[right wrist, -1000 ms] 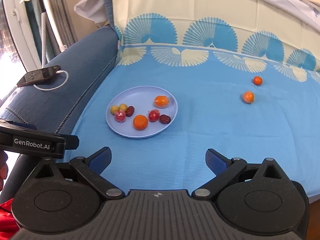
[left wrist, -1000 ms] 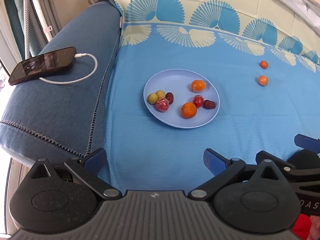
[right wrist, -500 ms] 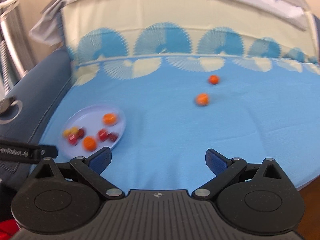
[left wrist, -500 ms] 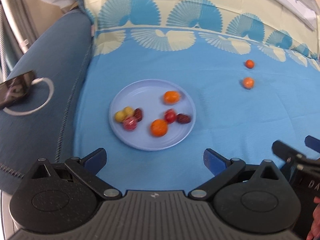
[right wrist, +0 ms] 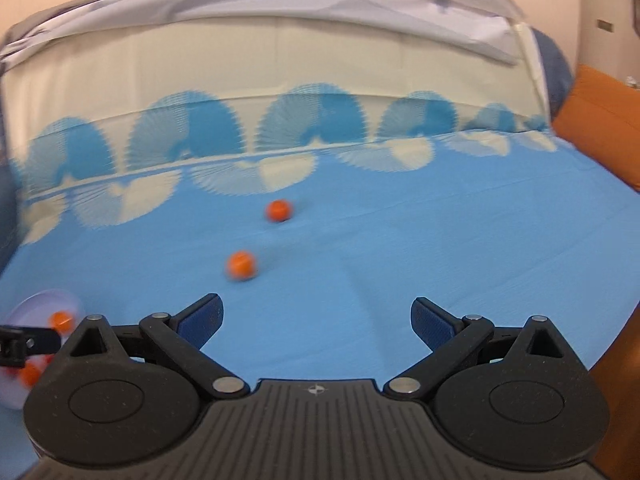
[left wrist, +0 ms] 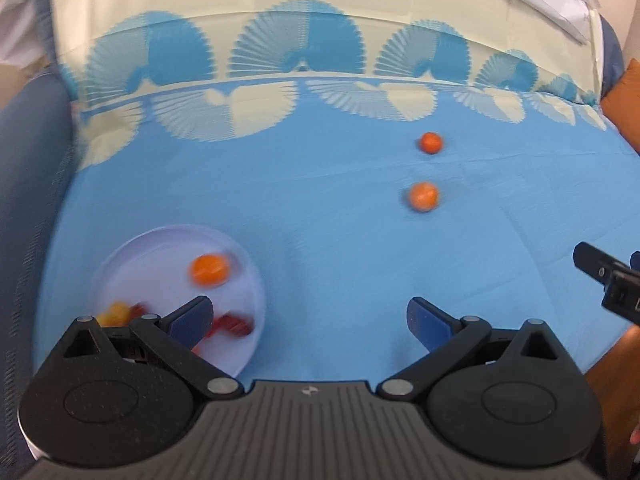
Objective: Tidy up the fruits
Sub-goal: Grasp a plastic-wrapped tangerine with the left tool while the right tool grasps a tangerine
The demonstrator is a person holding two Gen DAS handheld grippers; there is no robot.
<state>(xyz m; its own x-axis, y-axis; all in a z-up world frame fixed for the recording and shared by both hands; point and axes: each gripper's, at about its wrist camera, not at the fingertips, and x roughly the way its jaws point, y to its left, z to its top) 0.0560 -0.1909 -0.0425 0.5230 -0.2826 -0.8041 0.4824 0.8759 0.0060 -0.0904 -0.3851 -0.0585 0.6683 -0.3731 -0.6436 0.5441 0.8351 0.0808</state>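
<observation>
Orange, small and likely slippery-round, the nearer fruit (right wrist: 241, 265) wanted your wide-open right gripper (right wrist: 316, 318) across its middle, the left gripper (left wrist: 308, 317) equally wide, empty.

I note two small round orange fruits loose on the blue cloth, well apart from the plate: the nearer orange fruit (left wrist: 423, 197) and the farther orange fruit (left wrist: 430, 142), one behind the other, not touching. The pale blue plate (left wrist: 152, 248) lies flat and carries an orange fruit on the plate (left wrist: 209, 269), plus blurred yellow (left wrist: 114, 312) and red pieces (left wrist: 234, 322) I cannot identify further.
</observation>
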